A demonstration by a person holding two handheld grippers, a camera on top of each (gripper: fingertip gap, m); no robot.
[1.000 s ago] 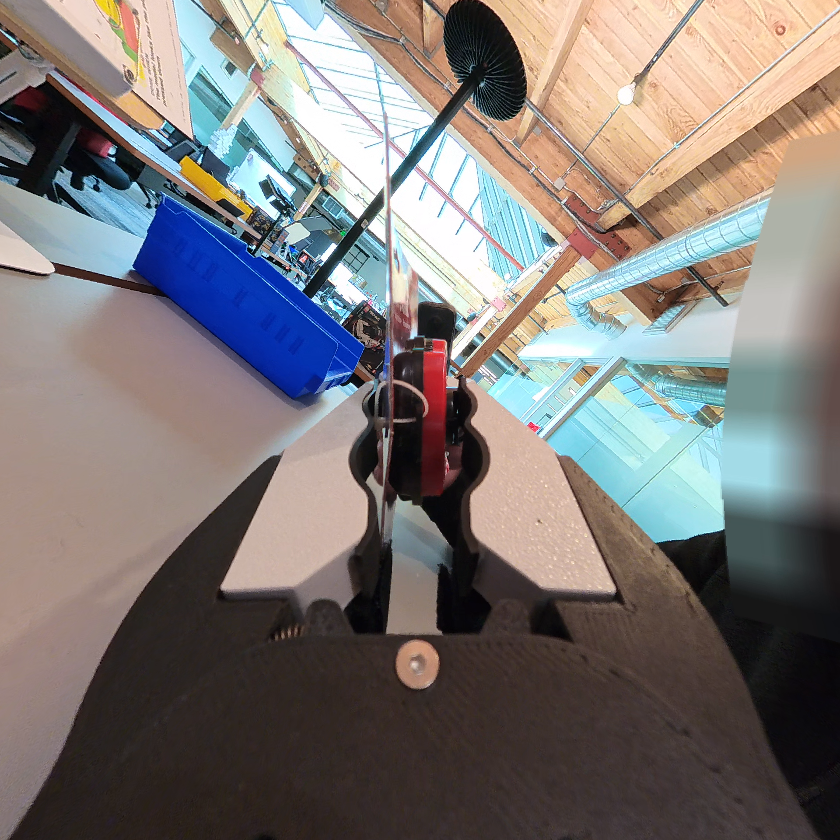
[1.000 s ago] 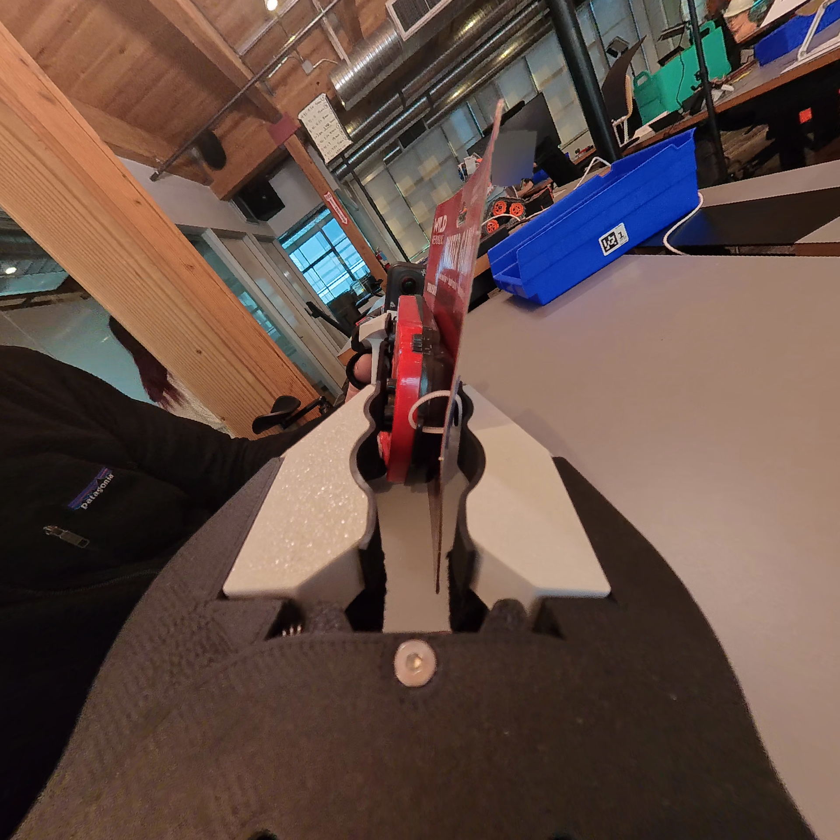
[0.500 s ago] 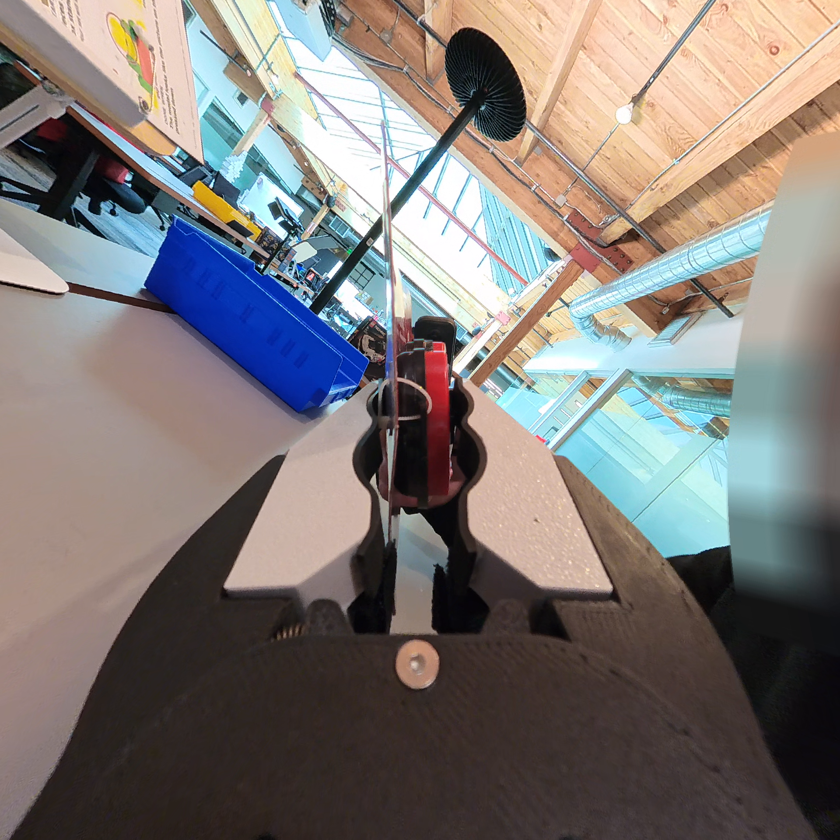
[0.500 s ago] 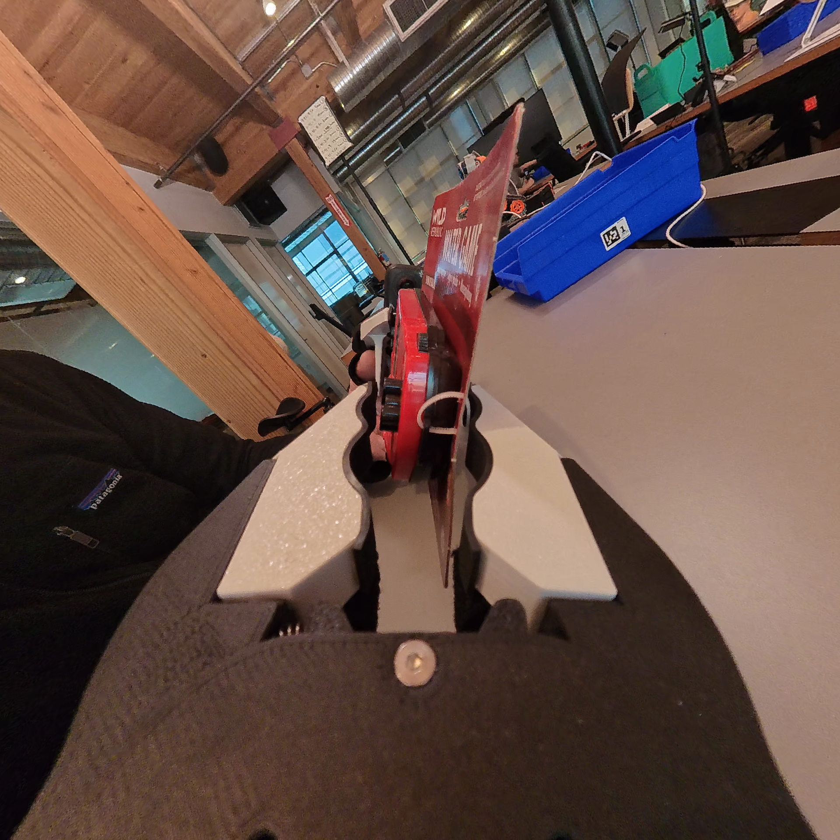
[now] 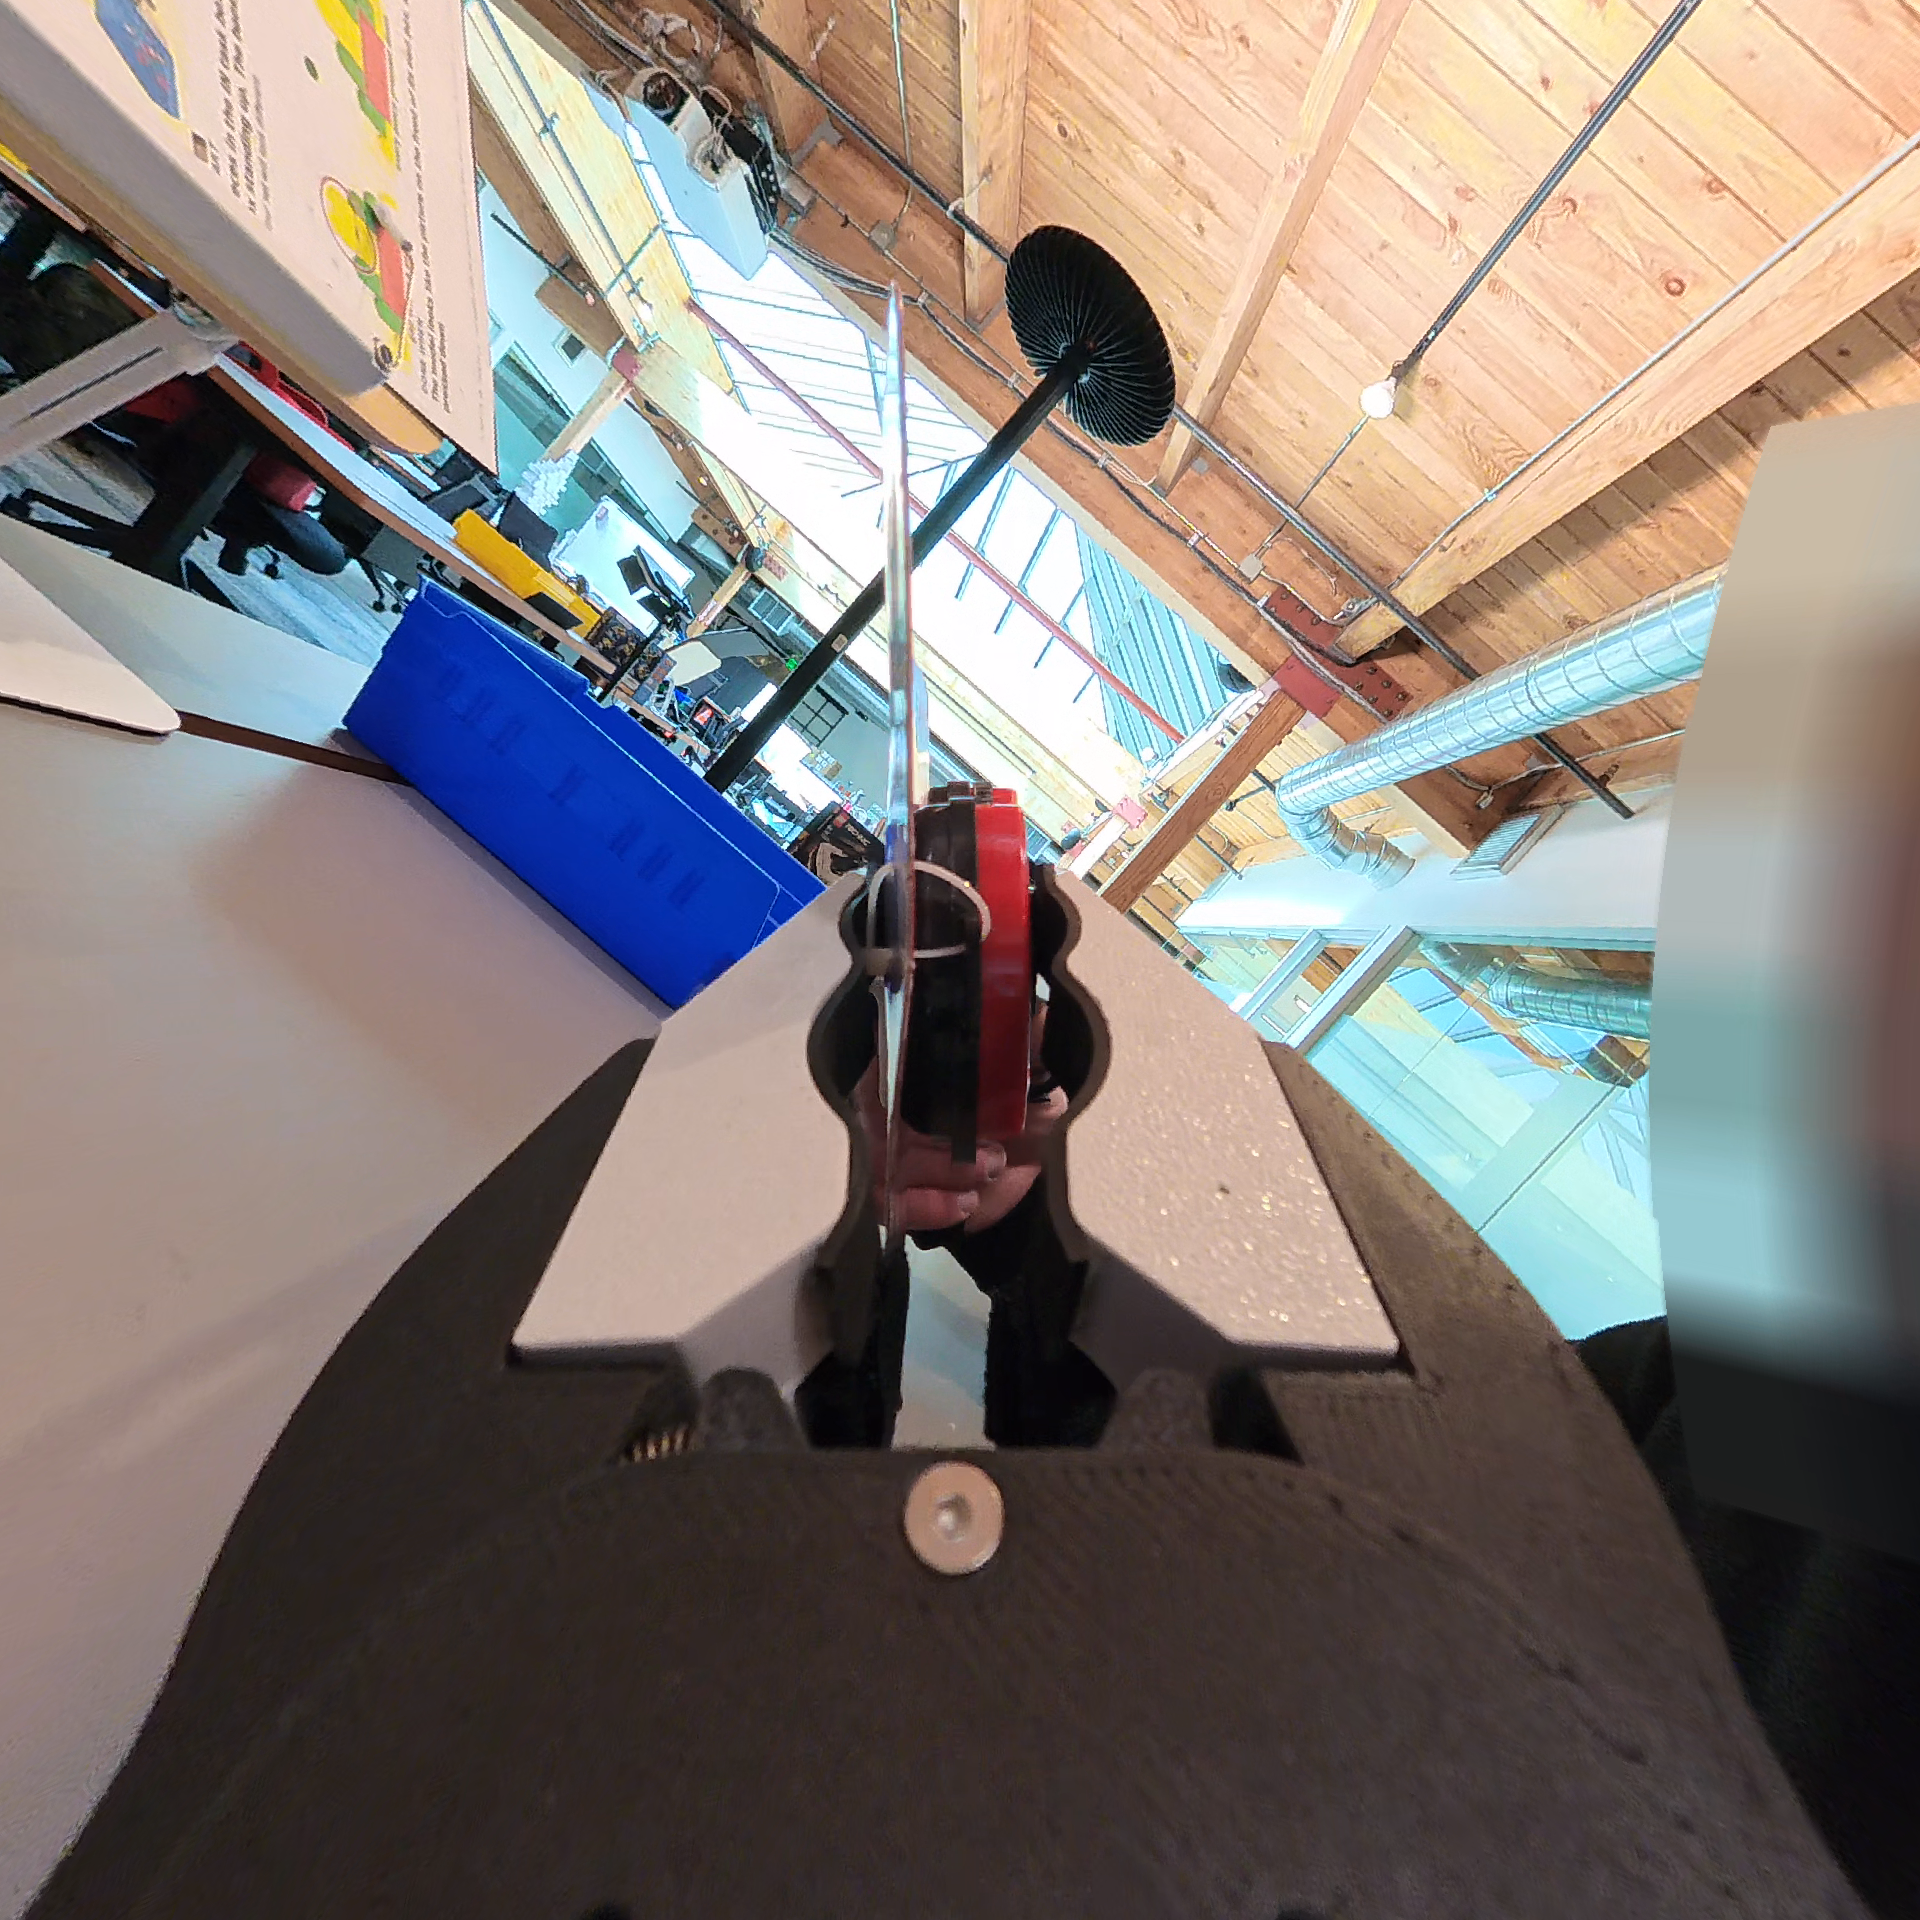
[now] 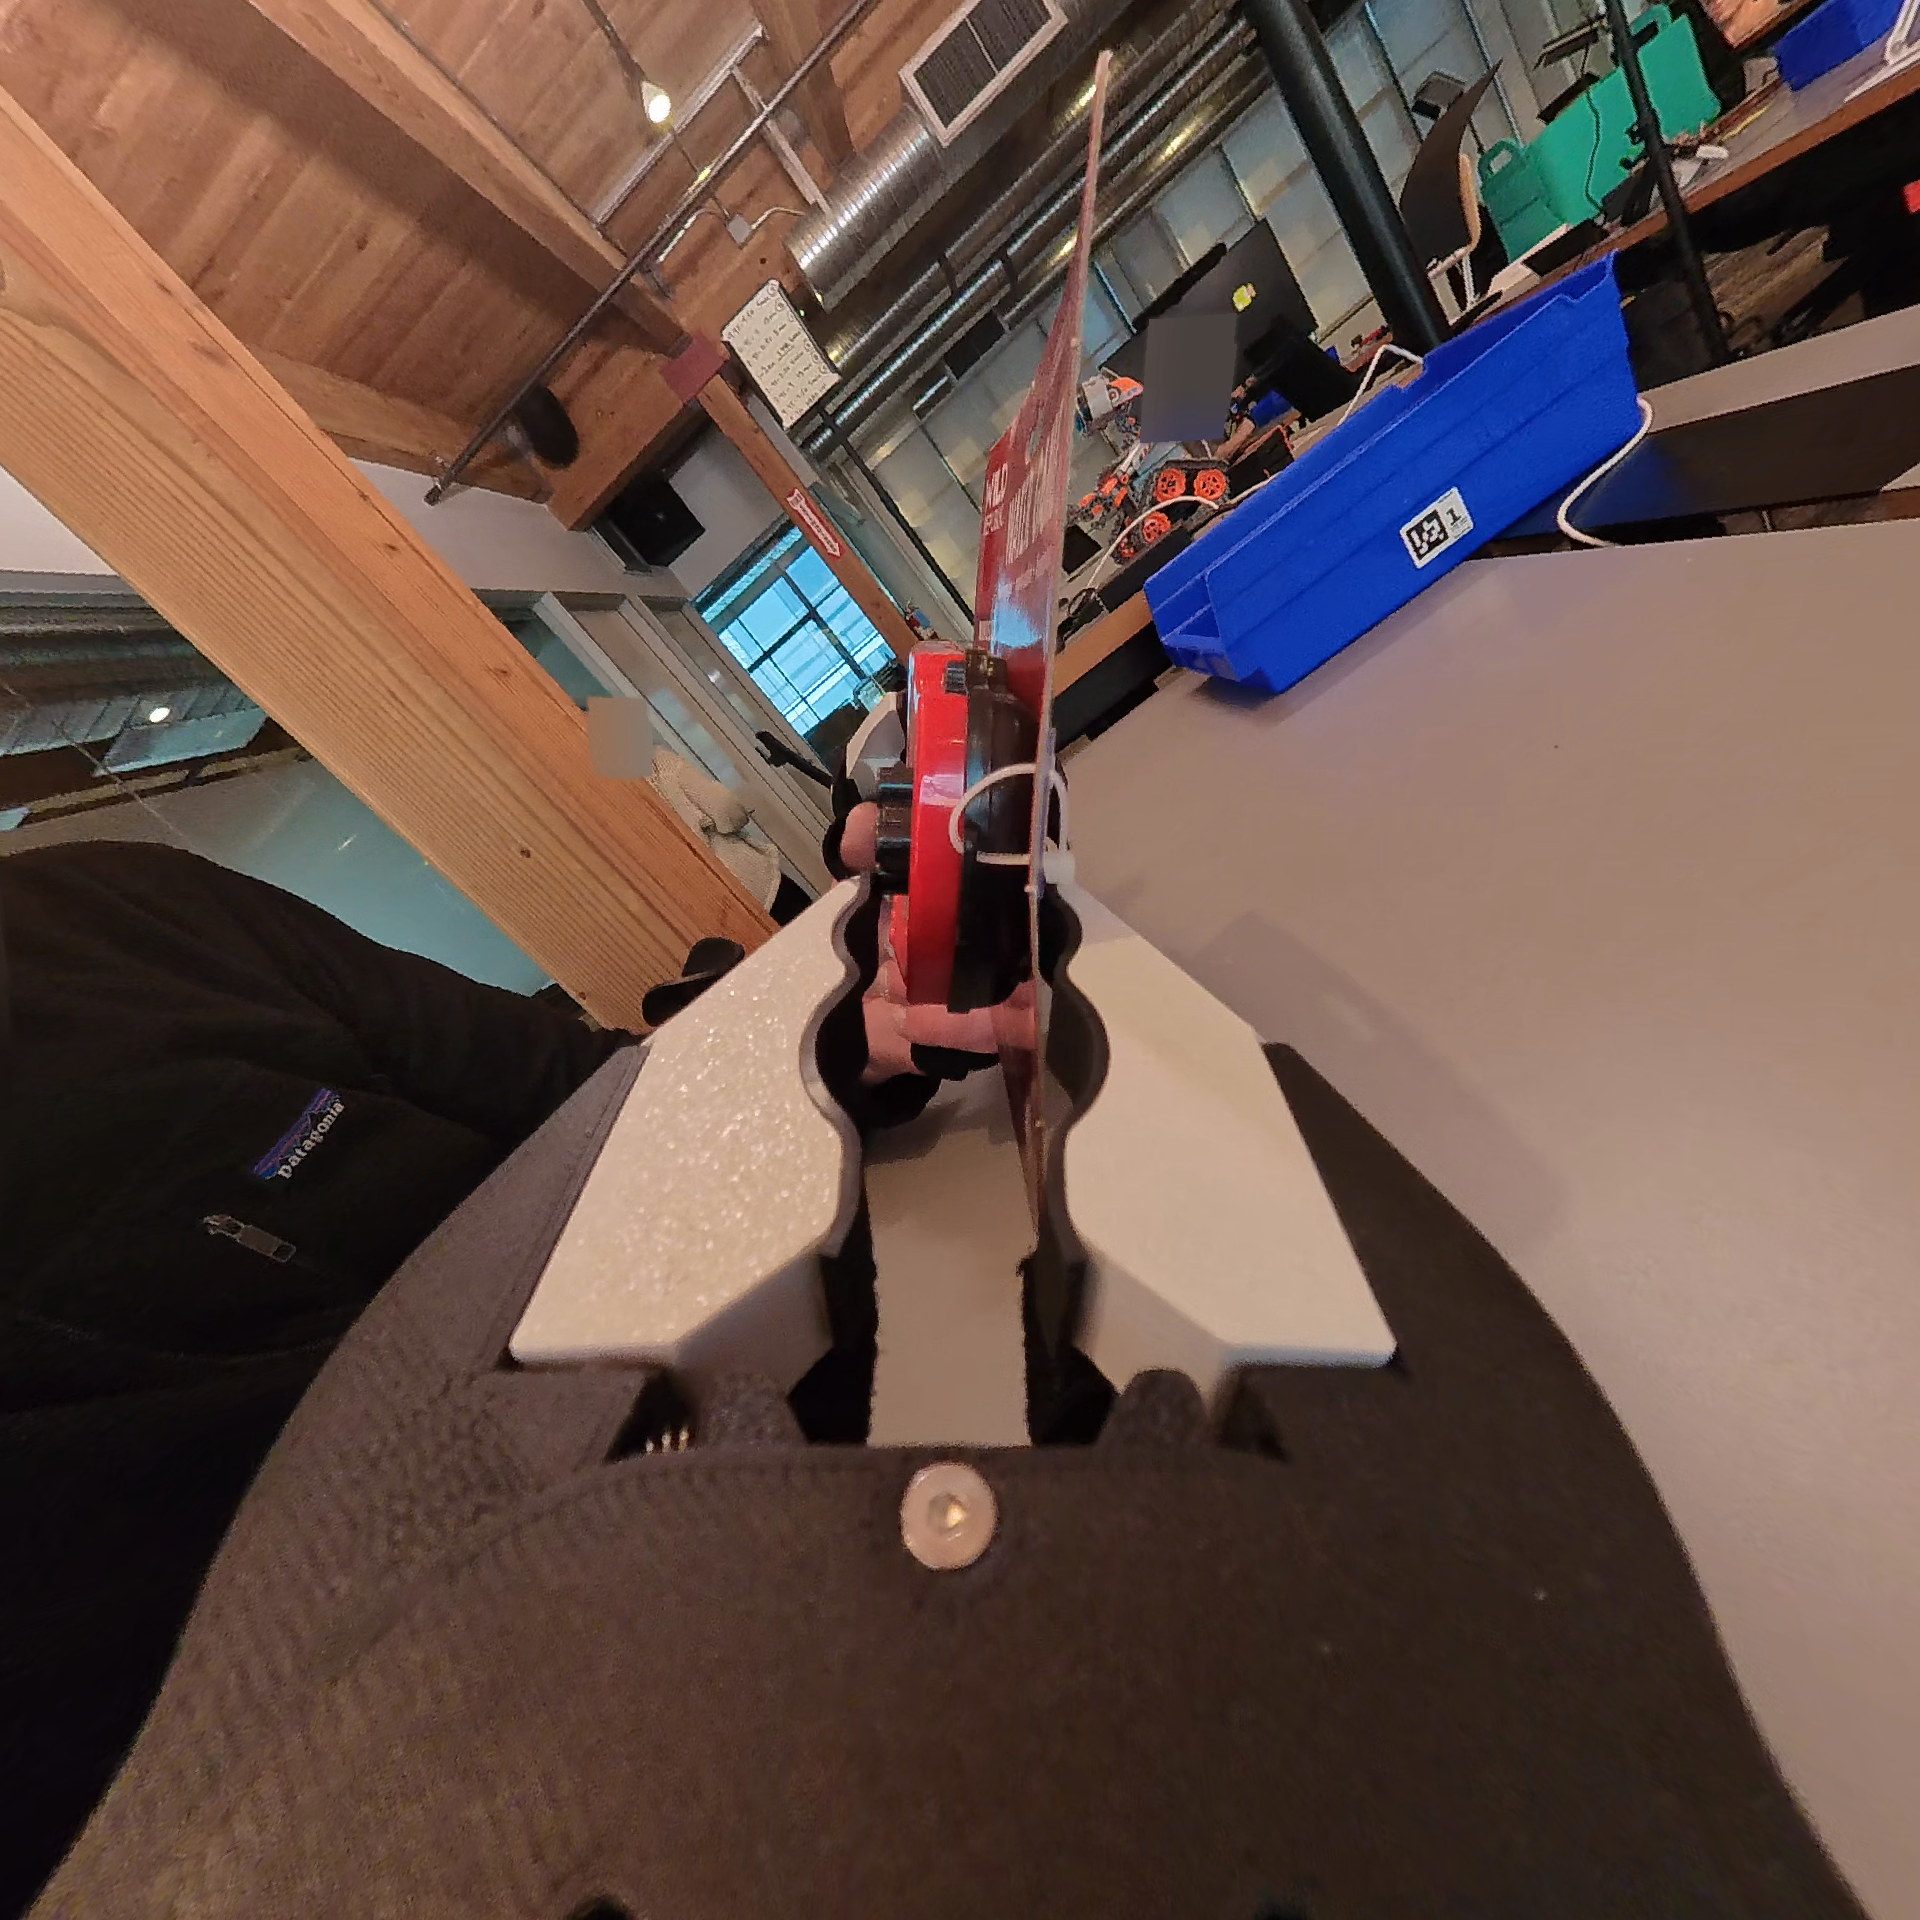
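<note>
A red and black device is zip-tied to a thin red backing card, which I see edge-on. My left gripper is shut on this package, the card against one finger and the red body against the other. My right gripper is shut on the same package from the opposite end, where the device and card show again. A white zip tie loops around both. Through the jaws of each view I see the hand that holds the other gripper. The package is held above the grey table.
A blue plastic bin stands at the table's far edge and also shows in the right wrist view. A white board corner lies at the left. A person in a black jacket is close on the right gripper's left side.
Both grippers keep their hold. The package and grippers have tilted a little; in the right wrist view the card swung out and now stands more edge-on and upright again.
</note>
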